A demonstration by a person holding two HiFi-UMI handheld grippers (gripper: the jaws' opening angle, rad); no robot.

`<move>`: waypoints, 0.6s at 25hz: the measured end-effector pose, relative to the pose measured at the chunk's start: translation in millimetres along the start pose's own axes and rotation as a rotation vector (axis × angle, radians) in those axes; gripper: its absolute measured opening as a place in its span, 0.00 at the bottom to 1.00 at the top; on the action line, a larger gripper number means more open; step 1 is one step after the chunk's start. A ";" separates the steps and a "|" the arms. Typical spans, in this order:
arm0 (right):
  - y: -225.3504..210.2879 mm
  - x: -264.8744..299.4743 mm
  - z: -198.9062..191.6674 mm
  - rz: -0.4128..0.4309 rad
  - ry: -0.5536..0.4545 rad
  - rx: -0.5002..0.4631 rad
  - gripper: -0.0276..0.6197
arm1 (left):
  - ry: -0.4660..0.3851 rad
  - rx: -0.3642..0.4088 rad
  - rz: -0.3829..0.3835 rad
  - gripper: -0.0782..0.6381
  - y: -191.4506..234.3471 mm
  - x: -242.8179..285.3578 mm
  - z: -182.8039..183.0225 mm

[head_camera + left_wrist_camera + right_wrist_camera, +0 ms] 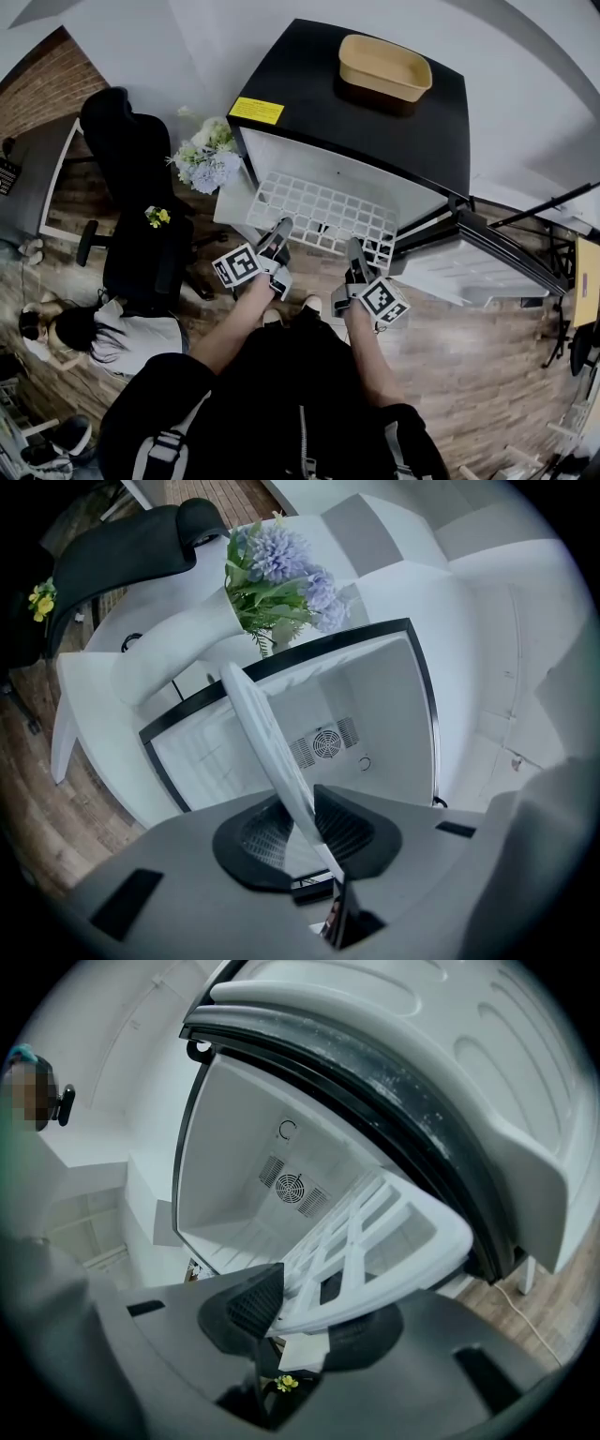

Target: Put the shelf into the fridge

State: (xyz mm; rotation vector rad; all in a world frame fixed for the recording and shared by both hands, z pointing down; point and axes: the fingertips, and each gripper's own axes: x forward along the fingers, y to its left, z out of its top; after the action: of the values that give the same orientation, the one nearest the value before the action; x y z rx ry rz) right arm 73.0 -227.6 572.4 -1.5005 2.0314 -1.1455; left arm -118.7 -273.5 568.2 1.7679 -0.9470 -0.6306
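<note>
A white grid shelf (323,216) hangs level in front of the open black fridge (375,103), its far edge at the fridge's mouth. My left gripper (277,239) is shut on the shelf's near left edge. My right gripper (356,258) is shut on its near right edge. In the left gripper view the shelf (272,752) runs edge-on between the dark pads (258,832) of the gripper (305,832). The fridge's white interior (366,705) with a round vent lies behind. In the right gripper view the shelf (375,1241) is clamped in the gripper (300,1312), pointing into the cavity (234,1166).
The fridge door (478,258) stands open to the right, close over the shelf's right corner (422,1044). A tan tray (384,67) sits on top of the fridge. A vase of flowers (208,157) and a black chair (136,187) stand left. A person (94,333) is at lower left.
</note>
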 end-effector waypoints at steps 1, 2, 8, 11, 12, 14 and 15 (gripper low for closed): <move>-1.2 4.6 3.6 0.002 0.001 0.002 0.25 | -0.003 0.003 0.003 0.22 0.0 5.6 1.9; -2.2 9.8 7.5 0.005 0.002 0.006 0.25 | -0.005 0.005 0.007 0.22 0.2 11.8 4.0; -6.1 25.0 16.5 0.009 0.010 0.014 0.25 | -0.026 0.013 0.027 0.22 2.9 27.6 11.2; -6.7 26.9 18.4 0.016 0.017 0.014 0.25 | -0.029 0.046 0.067 0.22 7.4 27.9 13.9; -6.7 27.6 19.1 0.018 0.019 0.016 0.24 | -0.033 0.052 0.073 0.22 7.6 28.4 14.8; -6.8 28.9 19.5 0.019 0.021 0.021 0.24 | -0.035 0.063 0.083 0.22 8.6 29.2 16.2; -7.2 29.3 19.6 0.015 0.021 0.024 0.24 | -0.033 0.072 0.095 0.22 10.4 28.9 16.9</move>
State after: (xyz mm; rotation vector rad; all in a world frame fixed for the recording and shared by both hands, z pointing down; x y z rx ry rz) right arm 80.3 -262.7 571.1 -1.4647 2.0318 -1.1804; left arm -118.8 -308.3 571.8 1.7688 -1.0810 -0.5728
